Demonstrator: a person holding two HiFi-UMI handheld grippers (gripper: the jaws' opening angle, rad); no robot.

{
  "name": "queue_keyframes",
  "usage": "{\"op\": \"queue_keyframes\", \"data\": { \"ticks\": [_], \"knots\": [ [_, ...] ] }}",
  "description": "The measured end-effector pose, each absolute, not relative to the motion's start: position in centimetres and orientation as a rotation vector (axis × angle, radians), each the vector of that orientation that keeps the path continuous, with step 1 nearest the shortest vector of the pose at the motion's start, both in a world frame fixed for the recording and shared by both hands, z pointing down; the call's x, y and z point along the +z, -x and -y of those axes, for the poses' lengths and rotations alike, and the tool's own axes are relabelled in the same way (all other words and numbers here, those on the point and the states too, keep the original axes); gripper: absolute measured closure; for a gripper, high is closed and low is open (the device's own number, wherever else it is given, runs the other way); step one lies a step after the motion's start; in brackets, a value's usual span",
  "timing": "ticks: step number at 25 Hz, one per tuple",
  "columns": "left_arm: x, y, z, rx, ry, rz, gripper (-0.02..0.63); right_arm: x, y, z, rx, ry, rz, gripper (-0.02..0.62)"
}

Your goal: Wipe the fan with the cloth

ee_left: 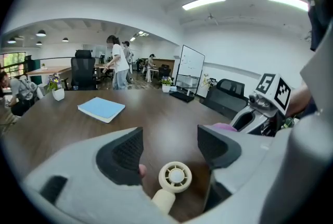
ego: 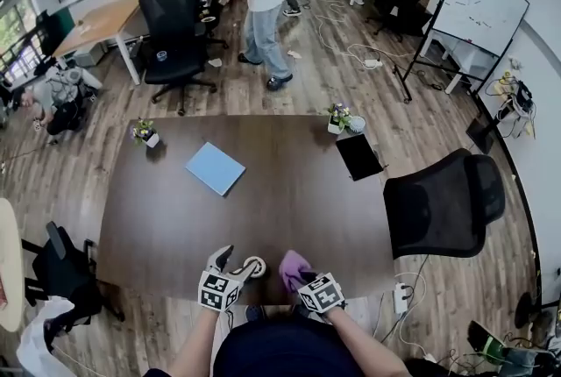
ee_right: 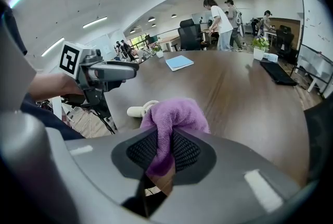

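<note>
dark table (ego: 289, 191): carries the fan at the middle of its near edge. left gripper (ee_left: 169, 137): jaws spread wide, nothing pinched; the fan shows in the gap between them, lower down, clear of both pads. right gripper (ee_right: 165, 139): jaws pressed on a fold of the purple cloth (ee_right: 174, 119), which bunches out beyond the tips. fan (ee_left: 175, 176): small, cream, lying flat, round head just left of the cloth; whether they touch cannot be told.

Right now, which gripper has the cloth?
The right gripper, jaws clamped on the purple cloth; the left gripper stands open, not gripping the fan.
</note>
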State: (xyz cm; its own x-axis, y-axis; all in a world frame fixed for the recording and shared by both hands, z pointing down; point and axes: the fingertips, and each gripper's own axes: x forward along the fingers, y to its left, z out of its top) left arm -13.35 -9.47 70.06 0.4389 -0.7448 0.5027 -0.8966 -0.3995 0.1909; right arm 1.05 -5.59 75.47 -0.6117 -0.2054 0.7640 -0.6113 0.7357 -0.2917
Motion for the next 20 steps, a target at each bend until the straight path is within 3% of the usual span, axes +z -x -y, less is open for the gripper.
{"op": "queue_keyframes", "data": {
  "ticks": [3,10,20],
  "knots": [
    [68.2,14.3,9.4,0.414,-2.278,1.467,0.312,75.8,-1.1,5.8,0.688,-0.611,2.182,0.518],
    [66.2,16.9,8.5,0.308,-2.201,1.693,0.608,77.4,-1.2,6.2,0.643,-0.606,2.153,0.518],
    [65.2,18.5,7.5,0.235,-2.142,1.744,0.609,78.6,-0.4,7.7,0.669,-0.629,2.153,0.518]
  ]
}}
